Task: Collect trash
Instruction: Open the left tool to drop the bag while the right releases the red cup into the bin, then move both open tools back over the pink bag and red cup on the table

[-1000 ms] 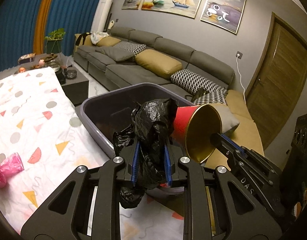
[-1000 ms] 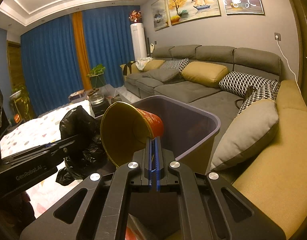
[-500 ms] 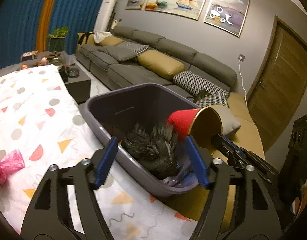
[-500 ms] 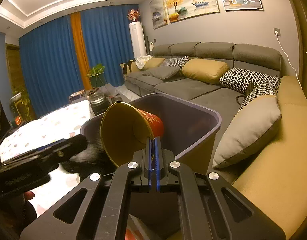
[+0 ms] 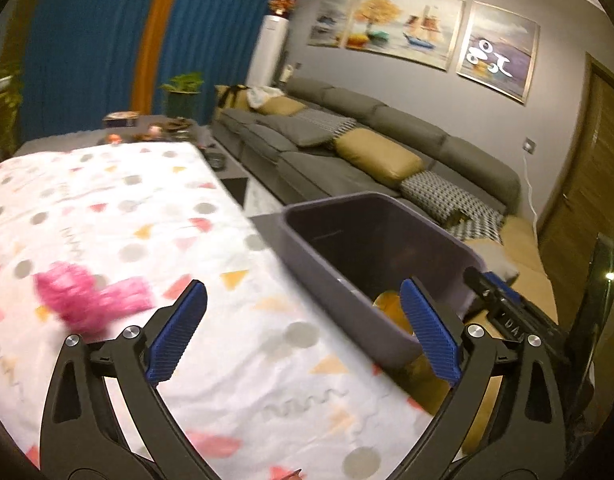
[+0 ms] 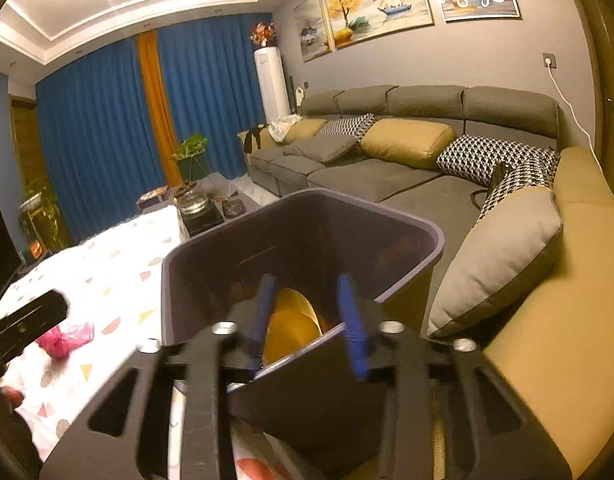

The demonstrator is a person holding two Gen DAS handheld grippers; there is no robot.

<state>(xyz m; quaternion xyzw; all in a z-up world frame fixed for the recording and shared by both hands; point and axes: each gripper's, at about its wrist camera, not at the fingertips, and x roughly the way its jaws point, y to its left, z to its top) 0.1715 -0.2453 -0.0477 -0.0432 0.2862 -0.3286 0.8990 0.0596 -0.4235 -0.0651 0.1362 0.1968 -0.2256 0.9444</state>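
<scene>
A grey-purple trash bin [image 5: 339, 212] [image 6: 403, 216] stands beside the patterned table. The red paper cup with a gold inside [image 6: 293, 332] lies inside the bin; its gold edge shows in the left wrist view [image 5: 387, 304]. My right gripper [image 6: 307, 320] is open over the bin's near rim, empty. My left gripper [image 5: 303, 332] is wide open and empty above the table's edge. A crumpled pink plastic bag [image 5: 87, 300] [image 6: 65, 338] lies on the tablecloth, left of the left gripper. The black bag is hidden.
The white tablecloth [image 5: 107, 208] with coloured shapes covers the table. A grey sofa [image 6: 387, 160] with yellow and checked cushions runs behind the bin. A dark side table [image 6: 203, 208] with a glass jar stands at the table's far end.
My left gripper opened and dropped the black bag into the bin, then swung left over the table. My right gripper opened and the red cup fell into the bin.
</scene>
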